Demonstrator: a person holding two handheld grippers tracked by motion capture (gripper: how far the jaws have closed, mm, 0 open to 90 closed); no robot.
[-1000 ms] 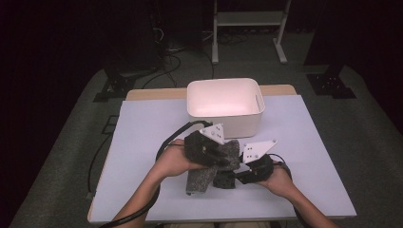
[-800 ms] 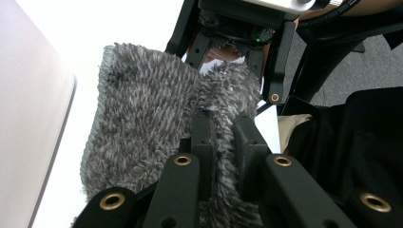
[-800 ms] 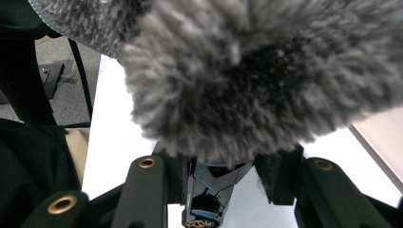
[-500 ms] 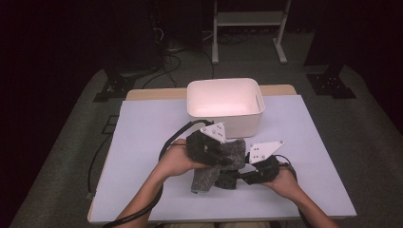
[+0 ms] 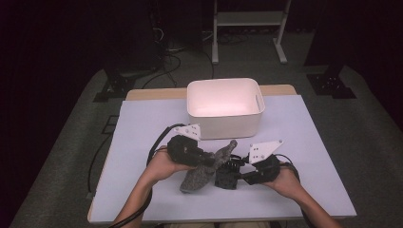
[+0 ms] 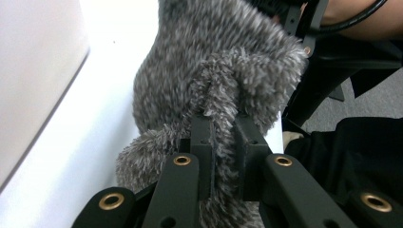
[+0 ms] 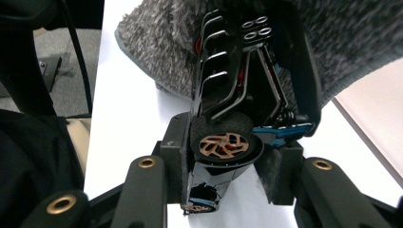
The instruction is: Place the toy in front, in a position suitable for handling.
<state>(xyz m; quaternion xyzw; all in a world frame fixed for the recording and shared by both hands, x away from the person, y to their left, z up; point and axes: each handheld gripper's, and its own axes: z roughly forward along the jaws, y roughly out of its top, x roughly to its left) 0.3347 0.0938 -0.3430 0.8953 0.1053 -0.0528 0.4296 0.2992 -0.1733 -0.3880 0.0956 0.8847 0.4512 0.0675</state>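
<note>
We have moved our two hands a bit since a moment ago — the right gripper slid in toward the middle of the table, and the sock now hangs longer and lower, with one fuzzy end poking up toward the tub. We think this means the toy car is part way into the sock, or part way out of it; we cannot tell which from here. In the right gripper view the car sits on its side, black with a gold wheel, and the grey sock drapes over its far end. Our right claw is pinching the car at the wheel end, one jaw on each side. In the left gripper view our left gripper has its jaws pressed nearly together, with a fold of the sock squeezed between them. From the high view the left gripper comes in from the left with the hand tucked under it, and the right one comes in from the right, so the two point at each other above the front part of the table. The car and sock are held between them, just in front of the white tub — the bottom of the sock looks to touch the table.
</note>
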